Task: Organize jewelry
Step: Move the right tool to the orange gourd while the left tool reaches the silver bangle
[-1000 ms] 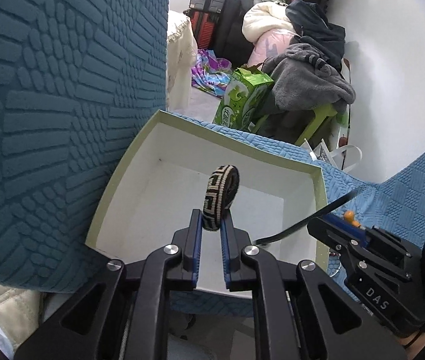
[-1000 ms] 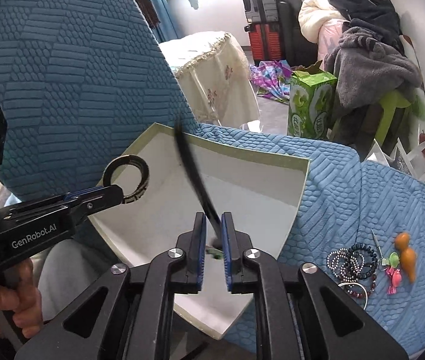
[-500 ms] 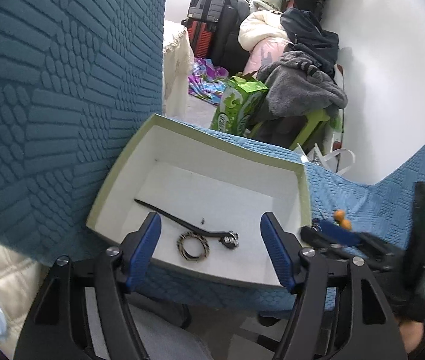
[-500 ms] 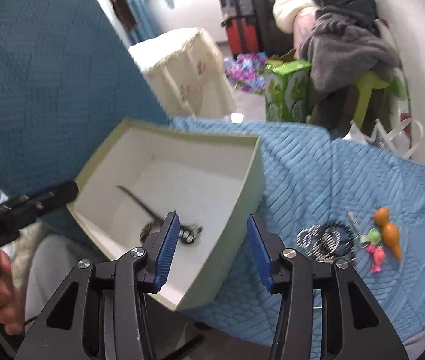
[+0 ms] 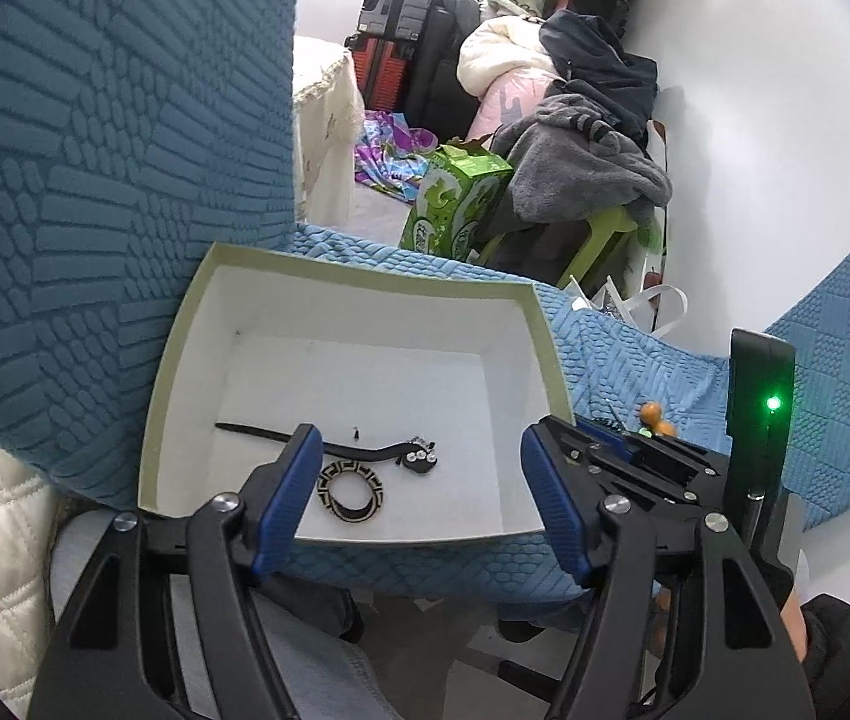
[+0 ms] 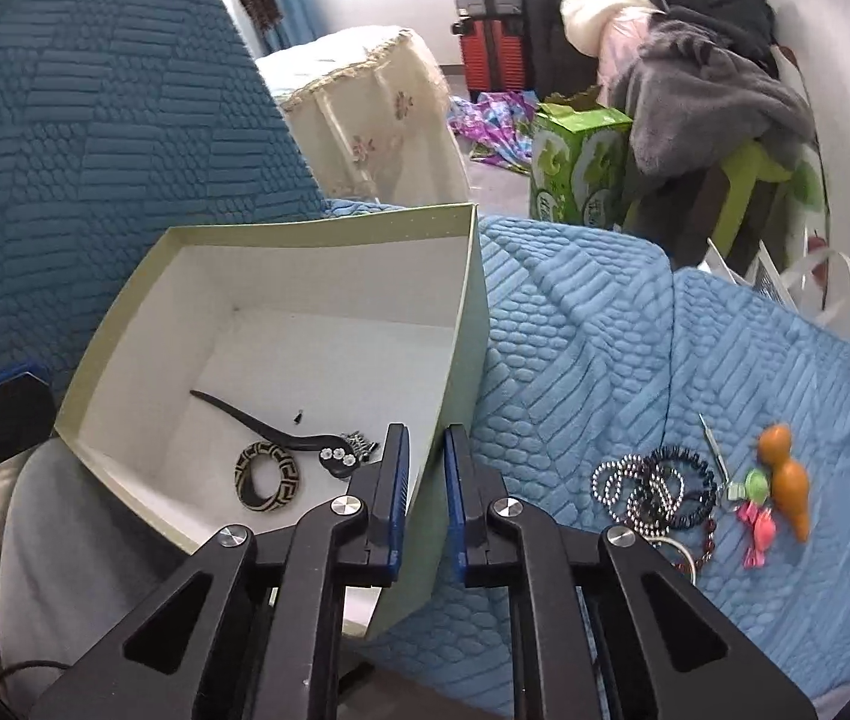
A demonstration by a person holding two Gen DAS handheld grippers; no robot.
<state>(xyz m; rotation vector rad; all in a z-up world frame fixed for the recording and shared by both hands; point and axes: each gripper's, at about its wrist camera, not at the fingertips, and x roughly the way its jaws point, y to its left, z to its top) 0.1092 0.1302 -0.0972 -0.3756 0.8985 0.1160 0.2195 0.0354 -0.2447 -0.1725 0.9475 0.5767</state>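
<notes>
Left gripper [image 5: 422,495] jaws wide, empty, over the box [image 5: 359,282]. Patterned bangle [image 5: 350,491] and black hair stick [image 5: 329,447] lie near its front wall. Right gripper [image 6: 425,495] closing, nothing between (beaded bracelets [image 6: 653,486] remain on the blue cover [image 6: 575,330]).

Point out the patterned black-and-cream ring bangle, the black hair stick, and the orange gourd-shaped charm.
Patterned black-and-cream ring bangle [image 6: 267,476]: right wrist view, on its front band.
Black hair stick with studded end [image 6: 245,417]: right wrist view, mid-shaft, inside the box.
Orange gourd-shaped charm [image 6: 790,487]: right wrist view, on its lower bulb.
</notes>
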